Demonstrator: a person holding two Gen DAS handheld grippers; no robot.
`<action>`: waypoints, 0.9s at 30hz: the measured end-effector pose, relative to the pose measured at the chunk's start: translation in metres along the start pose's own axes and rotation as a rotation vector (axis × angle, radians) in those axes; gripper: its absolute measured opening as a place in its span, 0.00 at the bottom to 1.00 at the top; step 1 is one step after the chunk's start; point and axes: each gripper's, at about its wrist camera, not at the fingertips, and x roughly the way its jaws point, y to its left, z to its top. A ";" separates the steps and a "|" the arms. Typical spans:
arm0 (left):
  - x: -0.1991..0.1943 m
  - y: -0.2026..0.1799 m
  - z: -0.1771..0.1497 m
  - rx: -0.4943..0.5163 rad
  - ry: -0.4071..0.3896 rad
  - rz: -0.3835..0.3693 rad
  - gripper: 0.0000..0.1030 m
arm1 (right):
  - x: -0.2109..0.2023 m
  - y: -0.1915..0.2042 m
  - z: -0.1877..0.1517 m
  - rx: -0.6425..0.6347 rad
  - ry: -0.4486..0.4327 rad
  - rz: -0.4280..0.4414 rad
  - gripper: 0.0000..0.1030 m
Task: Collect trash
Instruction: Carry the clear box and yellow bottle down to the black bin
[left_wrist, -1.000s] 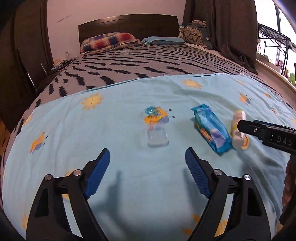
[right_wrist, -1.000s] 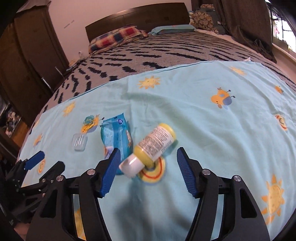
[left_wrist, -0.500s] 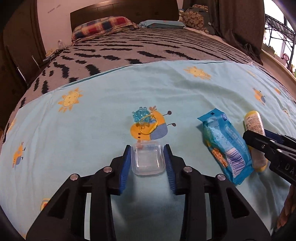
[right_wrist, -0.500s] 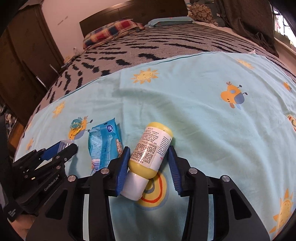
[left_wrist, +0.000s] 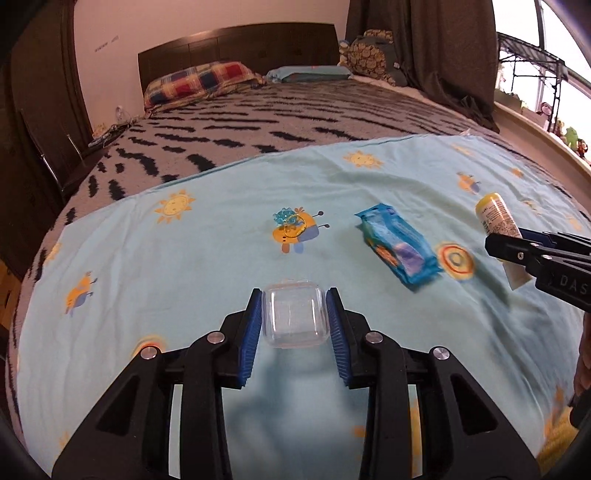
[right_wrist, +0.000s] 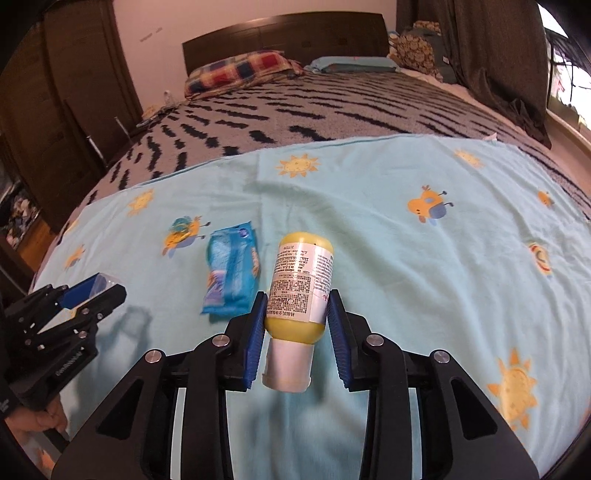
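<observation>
My left gripper (left_wrist: 294, 314) is shut on a clear plastic box (left_wrist: 295, 318) and holds it above the light blue sheet. My right gripper (right_wrist: 296, 314) is shut on a yellow bottle (right_wrist: 301, 280) with a white cap, its cap end toward the camera, lifted off the sheet. The bottle also shows in the left wrist view (left_wrist: 496, 218), with the right gripper at the right edge. A blue wipes packet (left_wrist: 399, 248) lies on the sheet between the grippers; it also shows in the right wrist view (right_wrist: 231, 273). A small blue trinket (left_wrist: 286, 218) lies farther back.
The sheet (left_wrist: 184, 258) with sun and bee prints covers the near part of a bed with a black-and-grey blanket (left_wrist: 295, 122). Pillows (left_wrist: 199, 79) and a dark headboard are at the far end. A dark wardrobe (right_wrist: 74, 92) stands to the left, curtains (left_wrist: 443, 48) to the right.
Both grippers closed on their objects, the left on the clear box and the right on the yellow bottle, and have lifted them off the sheet and drawn back.
</observation>
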 end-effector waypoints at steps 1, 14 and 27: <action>-0.011 0.000 -0.003 -0.001 -0.013 -0.003 0.32 | -0.014 0.003 -0.005 -0.015 -0.017 0.006 0.33; -0.155 -0.010 -0.080 0.031 -0.151 -0.034 0.32 | -0.127 0.039 -0.088 -0.179 -0.129 0.076 0.33; -0.178 -0.046 -0.198 0.016 -0.046 -0.164 0.32 | -0.173 0.052 -0.194 -0.216 -0.106 0.145 0.33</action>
